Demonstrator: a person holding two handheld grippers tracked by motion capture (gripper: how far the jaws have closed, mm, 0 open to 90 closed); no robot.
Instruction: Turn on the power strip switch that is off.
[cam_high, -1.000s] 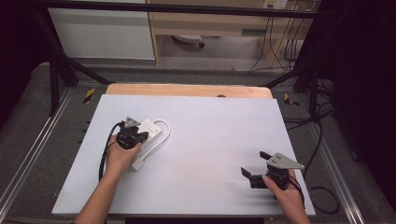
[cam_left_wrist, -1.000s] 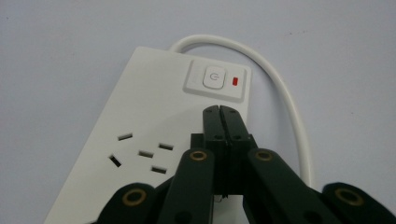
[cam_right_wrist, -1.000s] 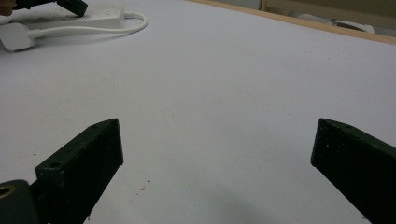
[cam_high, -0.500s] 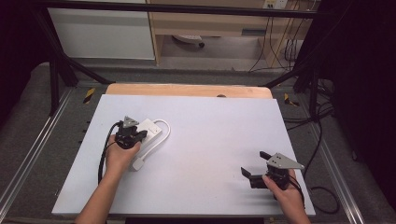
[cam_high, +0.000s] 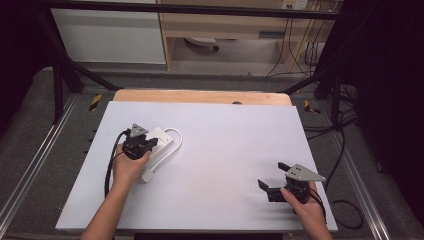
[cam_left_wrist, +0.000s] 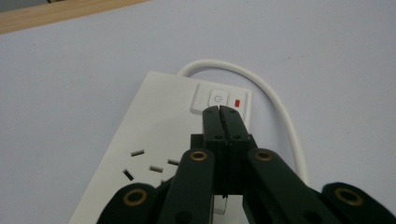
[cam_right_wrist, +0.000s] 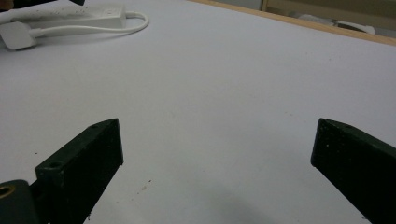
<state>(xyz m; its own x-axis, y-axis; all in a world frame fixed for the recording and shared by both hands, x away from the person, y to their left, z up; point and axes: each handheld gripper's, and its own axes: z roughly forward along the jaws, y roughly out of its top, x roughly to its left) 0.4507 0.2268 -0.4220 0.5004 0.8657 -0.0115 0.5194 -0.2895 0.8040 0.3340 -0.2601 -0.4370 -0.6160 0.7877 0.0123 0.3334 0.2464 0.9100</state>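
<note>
Left gripper (cam_left_wrist: 219, 110), jaws clenched, has crept onto the power strip's (cam_left_wrist: 154, 140) switch (cam_left_wrist: 216, 98); light (cam_left_wrist: 238, 103) red; right gripper (cam_right_wrist: 217, 149) released, idle.

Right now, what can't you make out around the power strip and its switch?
- Left gripper view: whether the shut tips touch the switch; the angle hides it.
- Same view: the power strip near end, behind the gripper.
- Right gripper view: the plug, cut by the edge.

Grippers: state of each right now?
Left gripper: shut, empty, tips at the power strip switch.
Right gripper: open, empty.
</note>
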